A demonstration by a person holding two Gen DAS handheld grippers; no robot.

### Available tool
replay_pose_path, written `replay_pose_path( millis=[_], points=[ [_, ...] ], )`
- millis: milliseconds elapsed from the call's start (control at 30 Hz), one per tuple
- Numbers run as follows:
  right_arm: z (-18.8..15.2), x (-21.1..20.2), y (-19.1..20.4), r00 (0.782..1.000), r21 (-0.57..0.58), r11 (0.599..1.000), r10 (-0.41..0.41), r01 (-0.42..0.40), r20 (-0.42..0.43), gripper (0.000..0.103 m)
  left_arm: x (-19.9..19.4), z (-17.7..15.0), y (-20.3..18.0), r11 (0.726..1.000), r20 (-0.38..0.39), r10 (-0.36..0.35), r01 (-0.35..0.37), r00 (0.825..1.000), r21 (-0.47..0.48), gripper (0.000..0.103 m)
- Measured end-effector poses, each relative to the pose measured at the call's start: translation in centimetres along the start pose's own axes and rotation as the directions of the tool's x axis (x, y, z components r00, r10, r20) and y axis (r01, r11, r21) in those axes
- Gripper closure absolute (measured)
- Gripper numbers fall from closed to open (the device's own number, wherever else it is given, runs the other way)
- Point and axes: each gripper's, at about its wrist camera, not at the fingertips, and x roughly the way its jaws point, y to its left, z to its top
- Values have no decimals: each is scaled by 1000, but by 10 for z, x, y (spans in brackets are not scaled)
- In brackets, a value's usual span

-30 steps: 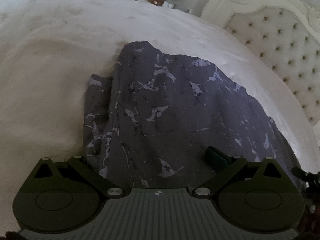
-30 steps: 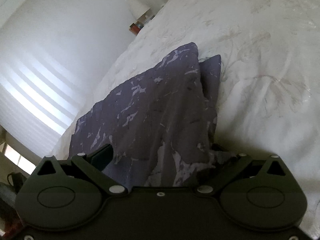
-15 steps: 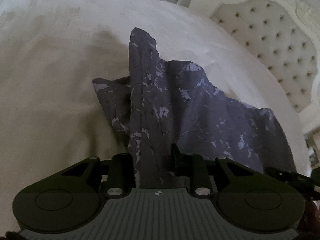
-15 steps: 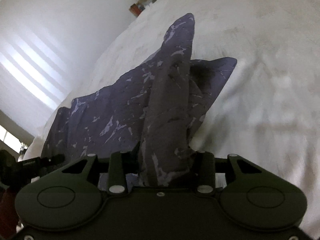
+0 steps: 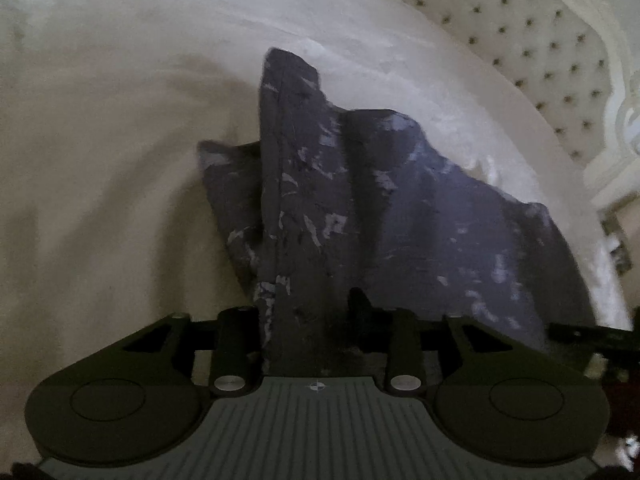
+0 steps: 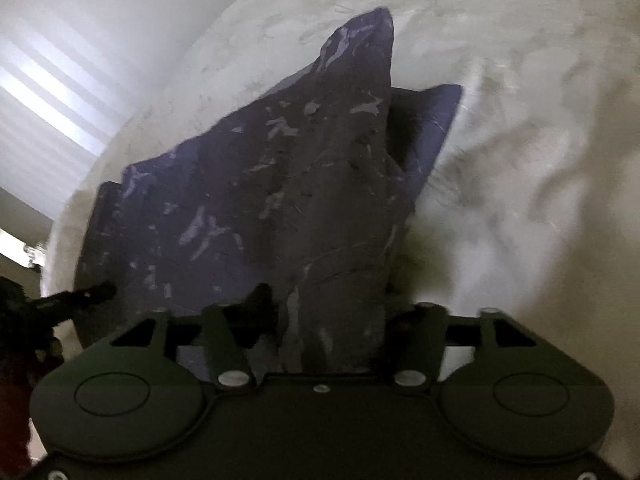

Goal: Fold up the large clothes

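A white bed (image 5: 100, 184) carries the purple patterned garment (image 5: 400, 216), which is lifted off it and stretched between both tongs. The left tongs (image 5: 308, 320) are clenched on one bunched end, the right tongs (image 6: 332, 320) on the other. Only the left view shows the tufted headboard (image 5: 540, 52) at the bed's head; only the right shows the window blinds (image 6: 52, 92).

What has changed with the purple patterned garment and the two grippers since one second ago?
Both jaws closed: the left gripper and right gripper each took hold of the purple patterned garment and lifted its near edge off the white bedspread. Its far end still lies on the bed.
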Motion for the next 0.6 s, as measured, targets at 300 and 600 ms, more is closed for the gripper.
replay_pose_path(
  millis=[300, 600],
  points=[
    [-12, -4, -9, 994, -17, 998, -52, 54, 95, 10, 29, -11, 9, 994, 110, 101, -97, 989, -40, 13],
    [11, 22, -22, 994, 10, 998, 57, -59, 93, 0, 34, -19, 15, 997, 165, 70, -63, 984, -46, 5]
  ],
)
